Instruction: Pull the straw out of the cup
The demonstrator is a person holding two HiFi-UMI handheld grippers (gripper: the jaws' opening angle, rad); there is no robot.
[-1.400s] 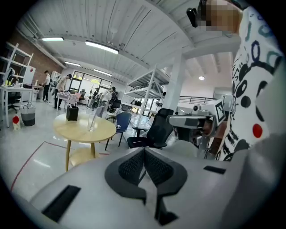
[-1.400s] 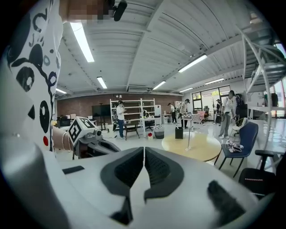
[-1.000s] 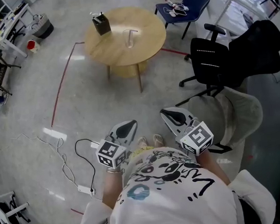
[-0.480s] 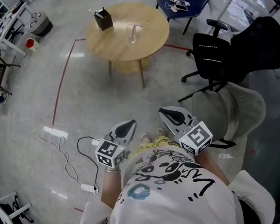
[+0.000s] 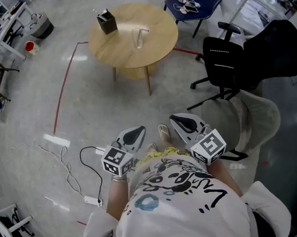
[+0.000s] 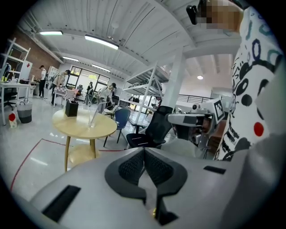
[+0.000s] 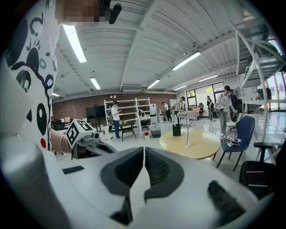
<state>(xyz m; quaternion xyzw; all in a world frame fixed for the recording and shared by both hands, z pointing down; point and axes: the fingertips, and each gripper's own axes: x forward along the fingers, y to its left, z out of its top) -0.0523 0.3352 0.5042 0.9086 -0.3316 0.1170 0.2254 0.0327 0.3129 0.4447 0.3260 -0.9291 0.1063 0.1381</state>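
Left gripper (image 5: 134, 133) and right gripper (image 5: 182, 121): fingers fully closed, holding nothing. Cup (image 5: 137, 40) with straw (image 5: 142, 32) stands on desk (image 5: 158, 43), well ahead of the fingers.

Bare floor (image 5: 137, 108) runs straight ahead to the round table (image 5: 156, 32). A black office chair (image 5: 226, 64) crowds my right, and a cable (image 5: 81, 157) loops on my left. The black box (image 5: 107, 22) sits apart from the cup (image 5: 138, 39).

An open-plan lab or workshop is shown. Round a wooden table (image 5: 131, 37) a polished floor (image 5: 29, 115) is seen, with a red tape line (image 5: 65, 86) marked left of the table and cables (image 5: 64, 164) trailed in front of it. Office chairs (image 5: 225, 62) are set to the table's right, and behind it shelving (image 7: 134, 112), a brick wall (image 7: 76, 111), standing people (image 7: 115, 114) and strip lights (image 7: 73, 42) are seen.
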